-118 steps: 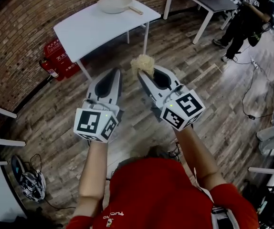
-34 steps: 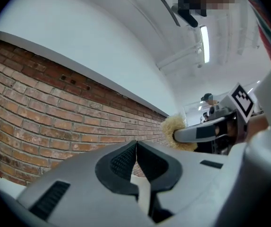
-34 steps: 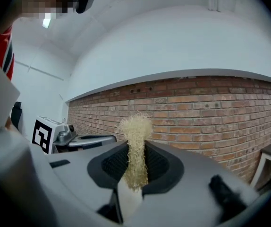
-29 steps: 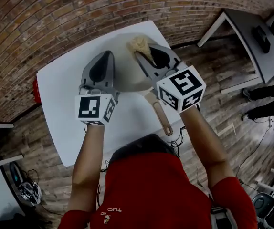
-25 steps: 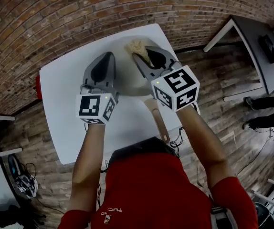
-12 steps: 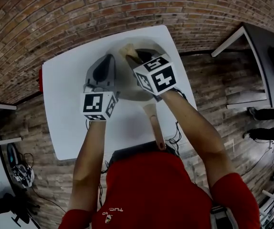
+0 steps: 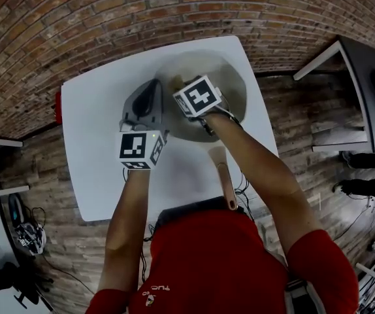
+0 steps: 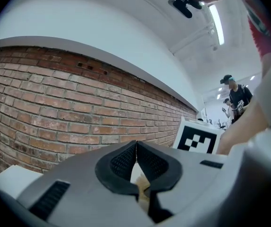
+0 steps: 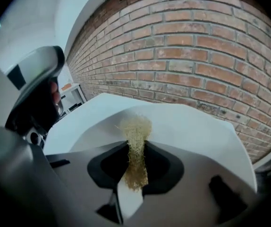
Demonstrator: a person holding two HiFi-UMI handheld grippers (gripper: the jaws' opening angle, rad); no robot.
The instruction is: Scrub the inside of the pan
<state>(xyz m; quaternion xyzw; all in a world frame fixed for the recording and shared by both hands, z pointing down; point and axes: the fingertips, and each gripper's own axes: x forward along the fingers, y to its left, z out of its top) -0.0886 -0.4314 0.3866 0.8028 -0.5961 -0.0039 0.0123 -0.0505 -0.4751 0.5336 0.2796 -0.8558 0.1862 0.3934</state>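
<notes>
The right tongs [image 9: 136,148] were clamped on a straw-coloured fibrous scrubber [image 9: 135,126], whose tuft projected beyond their tips over the inside of the pale round pan [image 7: 234,77]. The pan lay directly beneath them on the white bench [image 7: 96,142], its wooden handle [image 7: 224,178] pointing back toward the person. The left tongs [image 8: 136,150], pressed together and empty, were just left of the right tongs, by the pan's rim.

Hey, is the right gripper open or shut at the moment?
The right gripper is shut on the scrubber: its jaws pinch the fibrous tuft from both sides.
</notes>
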